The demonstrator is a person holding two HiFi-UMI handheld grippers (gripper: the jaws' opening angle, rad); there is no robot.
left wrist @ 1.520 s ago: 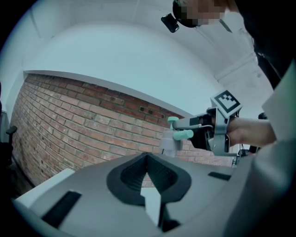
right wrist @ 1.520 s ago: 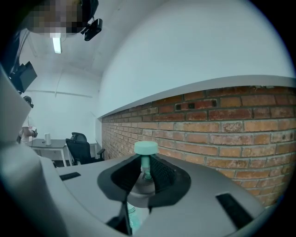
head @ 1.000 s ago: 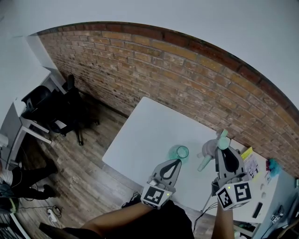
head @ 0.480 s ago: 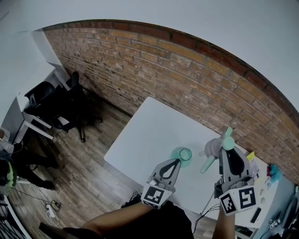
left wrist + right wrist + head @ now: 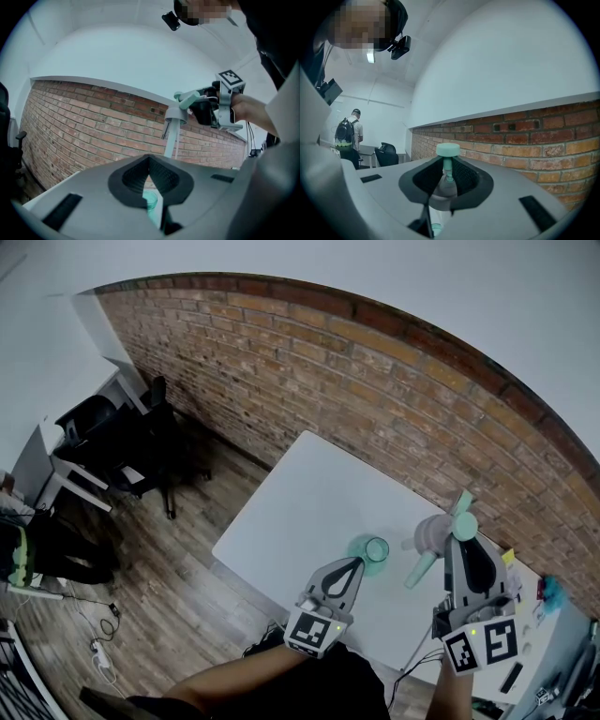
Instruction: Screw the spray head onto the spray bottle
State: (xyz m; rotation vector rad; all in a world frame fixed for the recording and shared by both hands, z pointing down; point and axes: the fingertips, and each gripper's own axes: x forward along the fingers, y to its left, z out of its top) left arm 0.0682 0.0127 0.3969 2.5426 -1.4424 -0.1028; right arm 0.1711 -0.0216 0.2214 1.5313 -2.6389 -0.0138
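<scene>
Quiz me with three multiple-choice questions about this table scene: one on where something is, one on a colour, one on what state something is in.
1. Where does the translucent teal spray bottle stand?
A) in a sink
B) on the white table
C) on a shelf

2. What colour is the round collar of the spray head?
A) grey
B) red
C) yellow

3. How are the left gripper's jaws?
A) wide apart
B) clamping the spray head
C) shut, empty

Answers:
1. B, the bottle stands open-necked on the table.
2. A, the collar shows grey in the right gripper.
3. C, its jaws meet with nothing between them.
</scene>
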